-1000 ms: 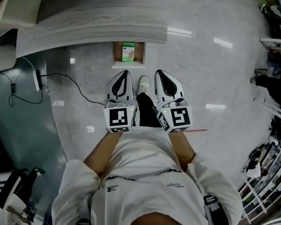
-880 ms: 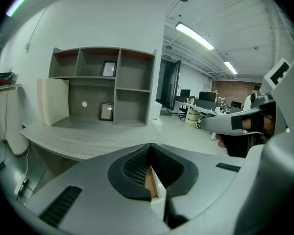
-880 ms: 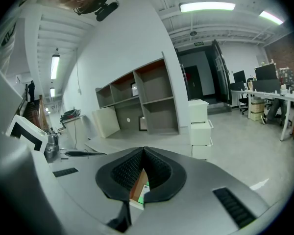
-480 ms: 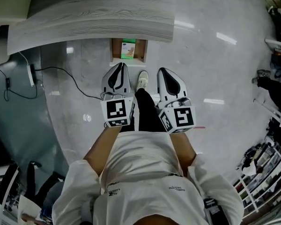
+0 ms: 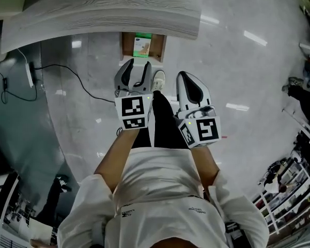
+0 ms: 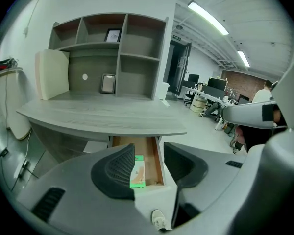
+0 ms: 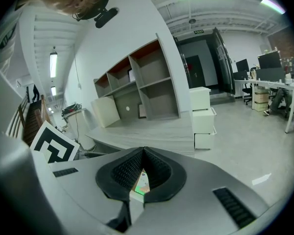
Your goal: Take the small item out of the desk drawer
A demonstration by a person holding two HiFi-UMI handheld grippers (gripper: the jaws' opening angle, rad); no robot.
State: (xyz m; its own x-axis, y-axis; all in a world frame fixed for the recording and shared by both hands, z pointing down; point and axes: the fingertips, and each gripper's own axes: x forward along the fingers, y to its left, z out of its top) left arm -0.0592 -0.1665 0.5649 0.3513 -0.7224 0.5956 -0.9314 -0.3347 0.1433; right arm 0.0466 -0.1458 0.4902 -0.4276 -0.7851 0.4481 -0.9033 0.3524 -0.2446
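Left gripper (image 5: 138, 66): jaws partly apart, just been opening, nothing between them. Right gripper (image 5: 186, 77): jaws closed tip to tip, empty. The small green box (image 5: 141, 46) lies untouched in the open drawer (image 5: 125, 48) under the desk (image 5: 103, 9).

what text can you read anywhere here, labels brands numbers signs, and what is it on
No text reads clearly.
Print on the box in the drawer: too blurred to read.
Small print on the shirt: too small to read.
The green sign above the doorway: too small to read.
The square markers: patterns only, no words.
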